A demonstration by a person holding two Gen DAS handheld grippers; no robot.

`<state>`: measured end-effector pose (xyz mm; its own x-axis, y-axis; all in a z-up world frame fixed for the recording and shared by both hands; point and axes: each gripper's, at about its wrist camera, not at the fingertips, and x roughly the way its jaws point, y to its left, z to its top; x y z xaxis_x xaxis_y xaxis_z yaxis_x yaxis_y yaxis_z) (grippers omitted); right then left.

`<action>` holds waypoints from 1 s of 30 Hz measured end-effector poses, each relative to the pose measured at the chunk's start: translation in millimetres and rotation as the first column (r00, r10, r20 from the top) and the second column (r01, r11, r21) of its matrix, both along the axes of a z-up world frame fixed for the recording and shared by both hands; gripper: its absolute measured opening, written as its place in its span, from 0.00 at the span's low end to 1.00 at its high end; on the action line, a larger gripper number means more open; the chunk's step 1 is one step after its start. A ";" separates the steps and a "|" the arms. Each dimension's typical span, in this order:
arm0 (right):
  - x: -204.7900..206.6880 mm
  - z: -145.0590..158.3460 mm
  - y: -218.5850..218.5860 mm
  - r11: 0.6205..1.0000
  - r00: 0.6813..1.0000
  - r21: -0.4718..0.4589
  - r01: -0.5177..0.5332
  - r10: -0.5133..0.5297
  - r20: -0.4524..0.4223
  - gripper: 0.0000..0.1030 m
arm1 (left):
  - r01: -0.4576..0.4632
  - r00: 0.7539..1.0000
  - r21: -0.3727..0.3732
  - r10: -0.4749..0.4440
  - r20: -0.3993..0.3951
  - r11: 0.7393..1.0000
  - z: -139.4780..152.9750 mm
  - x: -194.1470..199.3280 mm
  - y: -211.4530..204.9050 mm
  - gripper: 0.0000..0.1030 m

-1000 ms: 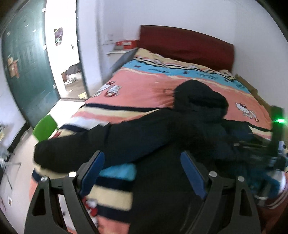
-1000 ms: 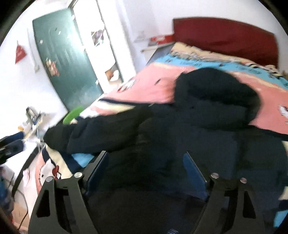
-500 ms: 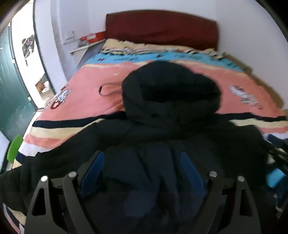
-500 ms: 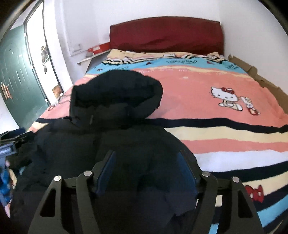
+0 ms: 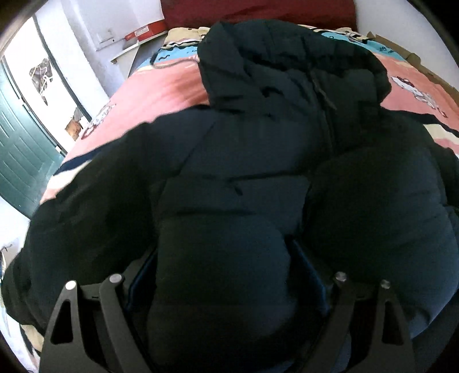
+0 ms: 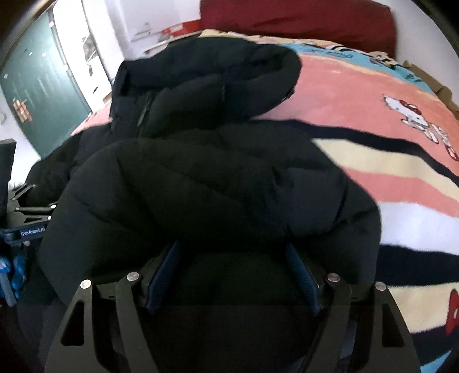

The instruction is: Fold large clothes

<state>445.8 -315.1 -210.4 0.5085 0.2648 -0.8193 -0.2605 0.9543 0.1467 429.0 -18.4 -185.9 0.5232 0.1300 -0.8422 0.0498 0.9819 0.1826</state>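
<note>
A black hooded puffer jacket [image 5: 243,149] lies on the bed, hood toward the headboard, and fills both views; it also shows in the right wrist view [image 6: 218,172]. My left gripper [image 5: 223,275] is pushed into the jacket's lower front, its jaws wide with padded fabric bulging between them. My right gripper [image 6: 232,272] is at the jacket's right side, jaws wide with fabric between the blue pads [image 6: 301,272]. The other gripper's body [image 6: 25,226] shows at the left edge of the right wrist view.
The bed has a pink, blue and striped cartoon blanket [image 6: 387,120] and a dark red headboard [image 6: 295,23]. A green door [image 5: 20,149] and a bright doorway stand to the left. A white wall shelf [image 5: 134,40] holds a red box.
Both grippers have moved forward and down into the jacket. The jacket now fills the views and its fabric sits between each pair of jaws.
</note>
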 end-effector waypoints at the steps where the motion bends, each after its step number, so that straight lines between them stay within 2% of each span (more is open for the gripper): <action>1: -1.1 -3.7 -0.6 1.000 1.000 -0.002 0.001 -0.001 0.001 0.72 | -0.010 1.000 -0.014 0.009 -0.014 1.000 -4.5 5.6 1.7 0.89; 5: 8.5 -13.6 0.6 0.999 0.999 -0.030 0.021 -0.022 -0.023 0.72 | -0.019 0.999 0.003 0.019 -0.032 1.000 -7.5 15.7 -0.1 0.91; 8: 9.2 -10.5 5.4 0.997 0.999 -0.077 0.016 -0.019 -0.039 0.72 | -0.019 1.000 0.008 0.019 -0.014 1.000 8.1 13.3 1.8 0.90; 10: 4.8 4.2 3.0 0.996 0.998 -0.083 0.038 -0.042 -0.046 0.71 | -0.022 0.999 -0.030 0.023 0.037 0.999 31.5 6.4 7.4 0.90; 13: -9.2 38.9 -0.3 0.998 0.998 -0.040 0.057 -0.056 0.033 0.71 | -0.001 0.995 -0.059 0.007 0.095 0.998 59.7 -0.4 0.2 0.90; 15: -9.9 57.9 6.9 0.999 0.996 -0.006 0.053 -0.052 0.070 0.71 | 0.023 0.997 -0.075 -0.018 0.075 0.997 58.0 0.2 -11.0 0.90; 17: -6.2 61.5 18.0 0.999 0.996 -0.002 0.038 -0.038 0.075 0.71 | 0.032 0.998 -0.072 -0.028 0.051 0.997 47.6 0.6 -17.8 0.90; 20: 0.6 41.9 33.3 0.999 0.999 -0.020 0.025 -0.024 0.032 0.71 | 0.030 1.000 -0.044 -0.030 0.004 0.999 20.4 -2.0 -27.9 0.90; 23: 5.1 8.0 39.6 0.997 0.999 -0.066 0.034 -0.035 -0.027 0.73 | 0.019 1.000 -0.038 -0.019 -0.003 0.999 10.6 1.3 -25.5 0.91; 27: 11.9 -7.4 40.5 0.995 0.998 -0.085 0.055 -0.058 -0.038 0.74 | 0.005 1.000 -0.022 -0.005 0.000 1.000 -2.0 7.1 -26.0 0.95; 30: 13.1 -11.2 43.8 0.990 0.997 -0.125 0.059 -0.064 -0.040 0.74 | 0.010 1.000 -0.014 -0.011 -0.028 1.000 -2.6 11.1 -28.4 0.95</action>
<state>458.9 -271.2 -221.6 0.4838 0.1293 -0.8656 -0.1966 0.9798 0.0365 440.1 -46.8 -188.6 0.5008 0.1128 -0.8582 0.0650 0.9838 0.1672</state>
